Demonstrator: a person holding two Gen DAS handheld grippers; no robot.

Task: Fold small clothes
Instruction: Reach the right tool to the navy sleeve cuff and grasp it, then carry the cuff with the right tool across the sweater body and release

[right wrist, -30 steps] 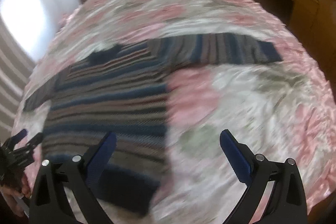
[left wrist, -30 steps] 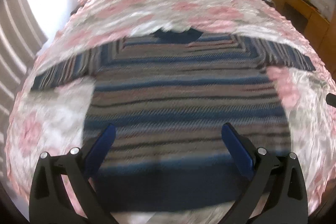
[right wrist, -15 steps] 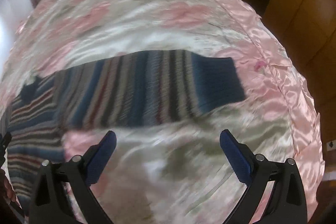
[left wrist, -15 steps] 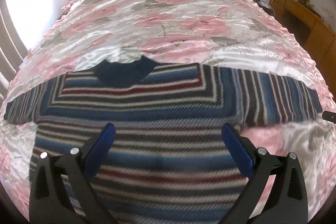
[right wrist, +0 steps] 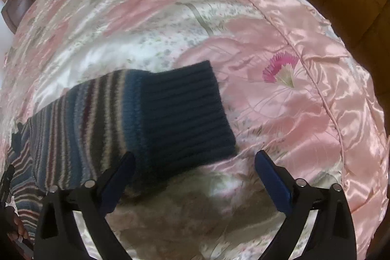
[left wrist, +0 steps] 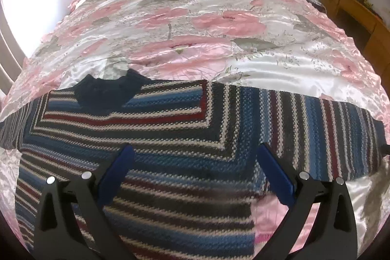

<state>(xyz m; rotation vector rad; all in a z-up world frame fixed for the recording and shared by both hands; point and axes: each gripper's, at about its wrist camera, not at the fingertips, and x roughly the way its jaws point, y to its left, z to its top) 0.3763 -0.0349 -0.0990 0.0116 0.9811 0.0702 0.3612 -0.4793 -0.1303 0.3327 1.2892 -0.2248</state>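
**Left wrist view: sweater flat on bed, both tools empty**

The striped navy, red and cream knitted sweater (left wrist: pixel 170 138) lies spread on the pink floral satin bedspread (left wrist: pixel 207 23). Left tool (left wrist: pixel 192 172) gapes wide above its chest; right tool (right wrist: pixel 193 174) gapes wide beside the dark ribbed sleeve cuff (right wrist: pixel 187 113).

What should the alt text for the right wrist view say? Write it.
The open right gripper hovers over the dark ribbed cuff of a striped sweater sleeve lying flat on a pink floral satin bedspread.
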